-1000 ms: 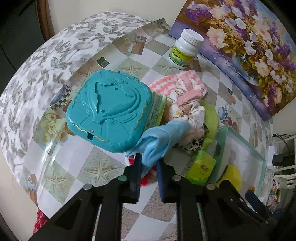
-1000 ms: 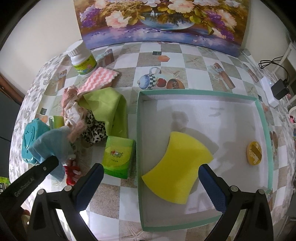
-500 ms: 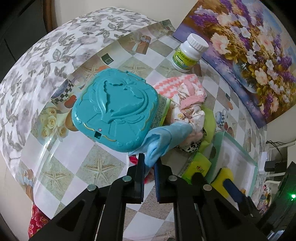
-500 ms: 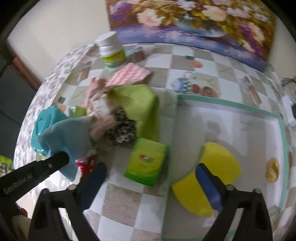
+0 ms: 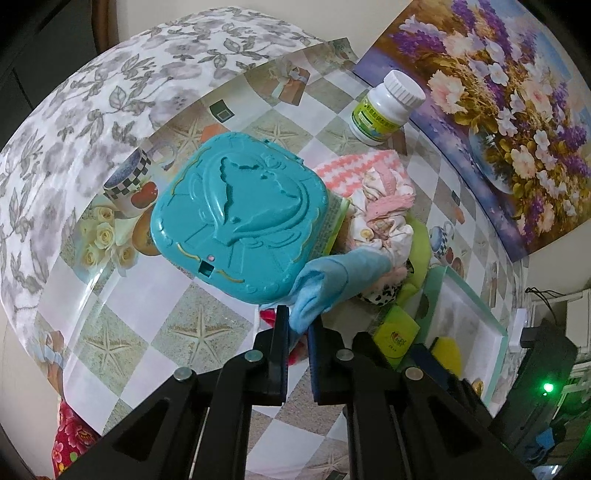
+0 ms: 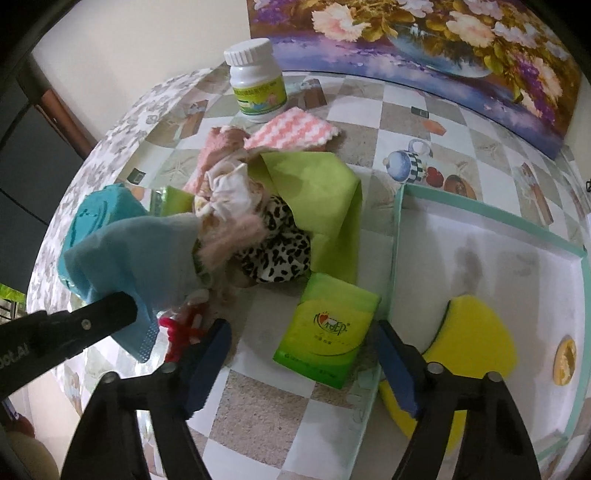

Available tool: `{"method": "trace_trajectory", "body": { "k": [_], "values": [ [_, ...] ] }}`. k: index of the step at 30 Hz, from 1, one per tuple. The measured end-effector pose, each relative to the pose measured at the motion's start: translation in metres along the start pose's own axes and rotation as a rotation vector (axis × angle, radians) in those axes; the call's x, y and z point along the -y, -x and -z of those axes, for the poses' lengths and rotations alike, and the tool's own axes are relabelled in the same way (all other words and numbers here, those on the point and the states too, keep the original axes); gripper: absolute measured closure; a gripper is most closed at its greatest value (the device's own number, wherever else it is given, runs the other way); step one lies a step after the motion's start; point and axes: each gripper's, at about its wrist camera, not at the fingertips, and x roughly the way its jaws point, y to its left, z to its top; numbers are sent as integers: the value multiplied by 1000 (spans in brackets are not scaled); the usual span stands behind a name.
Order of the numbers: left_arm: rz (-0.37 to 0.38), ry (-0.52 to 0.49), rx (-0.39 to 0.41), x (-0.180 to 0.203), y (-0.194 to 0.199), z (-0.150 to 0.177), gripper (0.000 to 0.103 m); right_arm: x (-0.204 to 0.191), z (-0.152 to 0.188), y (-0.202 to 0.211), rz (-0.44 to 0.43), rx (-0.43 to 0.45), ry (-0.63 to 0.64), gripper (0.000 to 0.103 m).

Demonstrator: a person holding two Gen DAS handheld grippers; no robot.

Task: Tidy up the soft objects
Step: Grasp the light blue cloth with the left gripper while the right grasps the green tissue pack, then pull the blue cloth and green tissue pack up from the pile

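Note:
My left gripper (image 5: 298,321) is shut on a corner of a light blue cloth (image 5: 332,280), which trails up from a heap of soft items. In the right wrist view that gripper (image 6: 136,314) enters from the left, pinching the blue cloth (image 6: 140,258). The heap holds a green cloth (image 6: 314,192), a leopard-print piece (image 6: 273,254) and a pink-and-white knit cloth (image 6: 291,129). My right gripper (image 6: 303,354) hangs over a green tissue pack (image 6: 328,332). Its jaws are closing with the pack between them, and the pads stand clear of it. A yellow sponge (image 6: 476,332) lies in the white tray (image 6: 491,218).
A teal plastic case (image 5: 236,218) lies left of the heap, partly under the blue cloth. A white pill bottle (image 6: 256,81) stands at the back by a flower painting (image 6: 443,33). A small yellow disc (image 6: 565,358) sits in the tray. Something red (image 6: 181,332) lies under the blue cloth.
My right gripper swung left from above the sponge and tray to above the tissue pack, sank a little, and its jaws narrowed. The left gripper tightened on the blue cloth and stayed put.

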Motion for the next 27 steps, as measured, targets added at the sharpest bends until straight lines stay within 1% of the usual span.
{"method": "trace_trajectory", "body": {
  "k": [2, 4, 8, 11, 16, 19, 21, 22, 23, 25, 27],
  "values": [
    [2, 2, -1, -1, 0, 0, 94, 1, 0, -4, -21, -14, -9, 24],
    [4, 4, -3, -1, 0, 1, 94, 1, 1, -8, -7, -24, -7, 24],
    [6, 9, -6, -2, -1, 0, 94, -3, 0, -8, -29, -20, 2, 25],
    [7, 8, -10, -2, -2, 1, 94, -3, -1, -10, 4, -15, 2, 28],
    [11, 11, -16, -2, -3, 0, 94, -8, -3, -15, 68, -7, 32, 29],
    [8, 10, -17, -2, -3, 0, 94, -8, -4, -16, 74, -8, 39, 29],
    [8, 9, -21, -1, -4, 0, 94, -6, -4, -16, 77, -2, 32, 32],
    [10, 9, -23, -1, -4, 0, 94, -5, -4, -15, 72, -1, 28, 33],
    [12, 9, -24, -1, -4, 0, 94, -4, -5, -13, 45, 3, 25, 34],
    [8, 7, -21, -1, -4, -1, 94, -3, -7, -9, -36, 13, 20, 35],
    [6, 4, -20, -1, -4, 0, 94, -5, -8, -5, -41, 27, 22, 35]
  ]
}}
